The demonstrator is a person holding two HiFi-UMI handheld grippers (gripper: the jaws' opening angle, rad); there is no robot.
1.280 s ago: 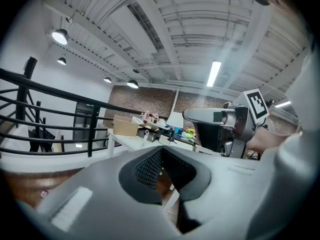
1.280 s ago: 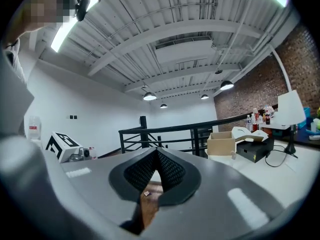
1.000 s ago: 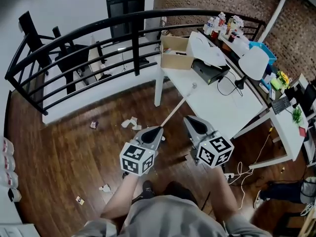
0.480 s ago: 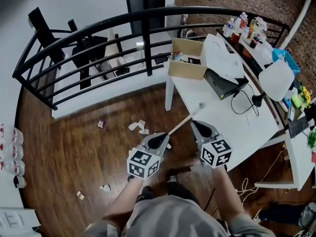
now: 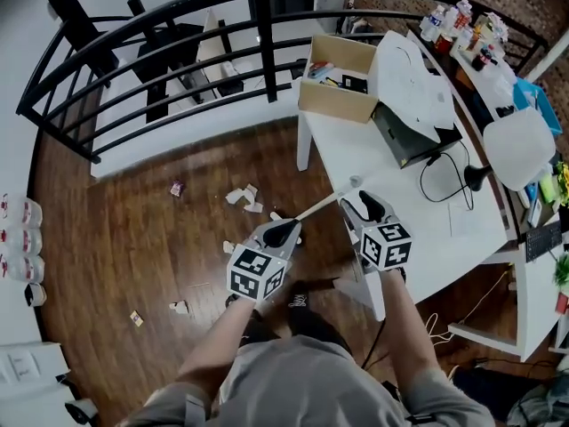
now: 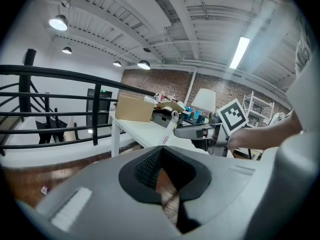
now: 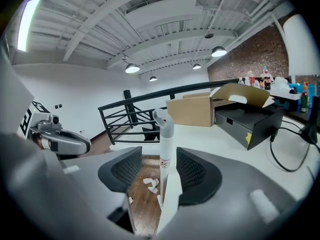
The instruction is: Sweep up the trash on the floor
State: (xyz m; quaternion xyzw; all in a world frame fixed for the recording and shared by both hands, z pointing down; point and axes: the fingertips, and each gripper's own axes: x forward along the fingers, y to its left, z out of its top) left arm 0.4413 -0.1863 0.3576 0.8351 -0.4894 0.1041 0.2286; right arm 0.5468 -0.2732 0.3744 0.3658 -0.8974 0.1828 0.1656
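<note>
Far left, the wooden floor (image 5: 107, 247) is seen dotted with trash. A small wrapper (image 5: 176, 188) lies on the side toward the black railing (image 5: 151, 38), and a pale scrap (image 5: 180, 308) and a tinier piece (image 5: 136, 318) lie lower down. A paper cluster (image 5: 242, 195) sits nearer the middle, apart from both grippers.

Next comes the left gripper (image 5: 286, 229), held low over the boards. Its jaws are pressed together, and the lower stretch of the broom handle (image 5: 322, 205) is gripped at their tips. In the left gripper view the pale pole is seen rising just past the closed tips.

From there the handle is carried up and to the right, loop end uppermost. The right gripper (image 5: 360, 201) is found at that upper end. Its jaws have just been opening and are now spread wide, with the pole standing between the pads (a gap is visible on either side in the right gripper view, so nothing is clamped). The paper cluster is glimpsed on the floor beyond the pole.

Further right, the white table (image 5: 373, 154) is seen, with an open cardboard box (image 5: 336, 92) at its far corner.
</note>
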